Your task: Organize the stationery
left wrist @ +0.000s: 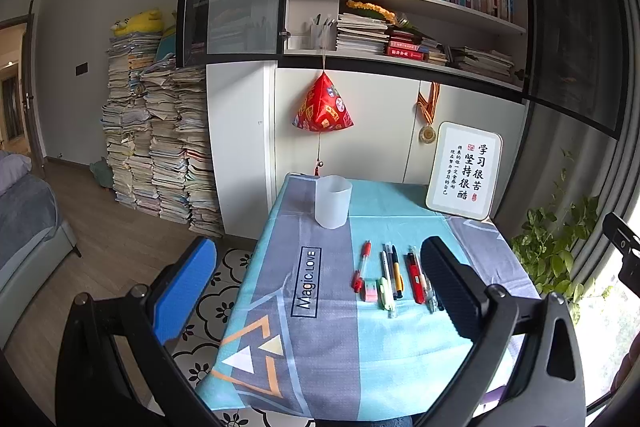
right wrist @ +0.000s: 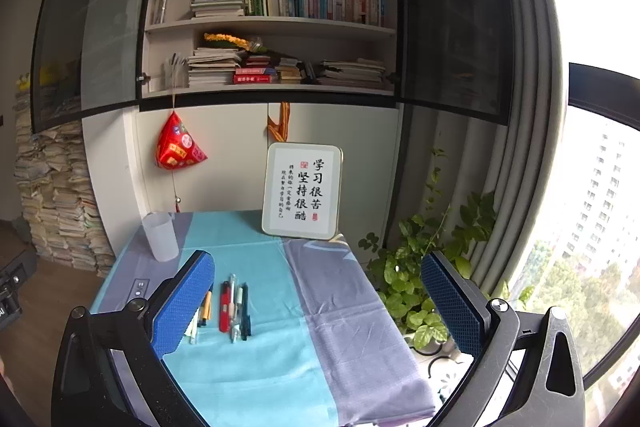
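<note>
A row of pens lies on the blue and grey tablecloth (left wrist: 328,307): a red pen (left wrist: 361,266), a white pen (left wrist: 386,279), a yellow pen (left wrist: 397,273), a red utility knife (left wrist: 415,279), and a pink eraser (left wrist: 370,290). A translucent white cup (left wrist: 333,201) stands upright behind them at the far left. My left gripper (left wrist: 316,291) is open and empty, held above the near table. My right gripper (right wrist: 320,303) is open and empty; the knife (right wrist: 225,307) and a dark pen (right wrist: 245,311) lie between its fingers, the cup (right wrist: 160,235) further left.
A framed calligraphy sign (left wrist: 464,171) leans at the table's back right. A white cabinet with a hanging red ornament (left wrist: 322,105) stands behind the table. Stacks of books (left wrist: 160,147) stand on the floor to the left. A green plant (right wrist: 420,267) and window are to the right.
</note>
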Demonstrator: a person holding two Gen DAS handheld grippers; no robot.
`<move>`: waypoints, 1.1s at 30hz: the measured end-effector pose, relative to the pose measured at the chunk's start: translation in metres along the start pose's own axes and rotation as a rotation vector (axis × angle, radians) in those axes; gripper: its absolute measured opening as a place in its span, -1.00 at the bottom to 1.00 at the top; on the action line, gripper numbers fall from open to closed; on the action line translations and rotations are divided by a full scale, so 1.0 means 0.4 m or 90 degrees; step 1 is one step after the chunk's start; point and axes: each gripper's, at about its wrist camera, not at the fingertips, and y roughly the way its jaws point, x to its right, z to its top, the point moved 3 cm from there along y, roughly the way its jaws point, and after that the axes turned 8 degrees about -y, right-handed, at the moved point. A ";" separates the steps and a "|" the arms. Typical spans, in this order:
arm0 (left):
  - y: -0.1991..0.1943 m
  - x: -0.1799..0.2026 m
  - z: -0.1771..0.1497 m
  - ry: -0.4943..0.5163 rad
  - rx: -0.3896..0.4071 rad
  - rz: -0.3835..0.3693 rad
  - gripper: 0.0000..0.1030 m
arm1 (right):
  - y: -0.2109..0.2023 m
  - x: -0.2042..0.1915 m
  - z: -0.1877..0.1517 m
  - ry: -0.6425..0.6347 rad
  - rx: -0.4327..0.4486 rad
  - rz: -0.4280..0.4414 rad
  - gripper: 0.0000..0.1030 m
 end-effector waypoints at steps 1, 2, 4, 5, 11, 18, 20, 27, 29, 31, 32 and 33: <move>-0.001 0.001 0.000 0.001 0.001 0.000 0.98 | -0.001 -0.001 0.000 -0.001 0.001 0.000 1.00; -0.003 0.002 0.000 0.003 0.002 0.000 0.98 | -0.003 -0.001 0.000 -0.001 0.002 0.000 1.00; -0.005 0.005 0.000 0.004 0.003 -0.002 0.98 | -0.003 0.000 0.000 0.000 0.002 -0.002 1.00; -0.005 0.005 0.001 0.004 0.003 -0.002 0.98 | -0.003 0.001 -0.001 0.000 0.002 -0.001 1.00; -0.001 0.006 -0.001 0.006 0.001 0.000 0.98 | -0.002 0.001 -0.002 0.000 0.002 -0.002 1.00; 0.049 0.015 -0.023 0.011 -0.019 -0.023 0.97 | 0.045 -0.001 -0.020 0.001 -0.027 0.010 1.00; 0.078 0.024 -0.036 0.016 -0.033 -0.031 0.97 | 0.068 -0.006 -0.029 0.000 -0.036 0.014 1.00; 0.203 0.043 -0.090 0.049 -0.076 -0.004 0.97 | 0.169 -0.051 -0.073 -0.039 -0.071 -0.003 1.00; 0.243 0.039 -0.107 0.050 -0.092 0.001 0.96 | 0.214 -0.067 -0.089 -0.041 -0.090 0.017 1.00; 0.289 0.035 -0.128 0.047 -0.115 -0.006 0.95 | 0.265 -0.084 -0.112 -0.036 -0.119 0.052 1.00; 0.314 0.033 -0.141 0.049 -0.126 -0.009 0.93 | 0.294 -0.093 -0.124 -0.031 -0.134 0.067 1.00; 0.332 0.033 -0.154 0.051 -0.135 -0.009 0.90 | 0.319 -0.104 -0.139 -0.028 -0.146 0.076 1.00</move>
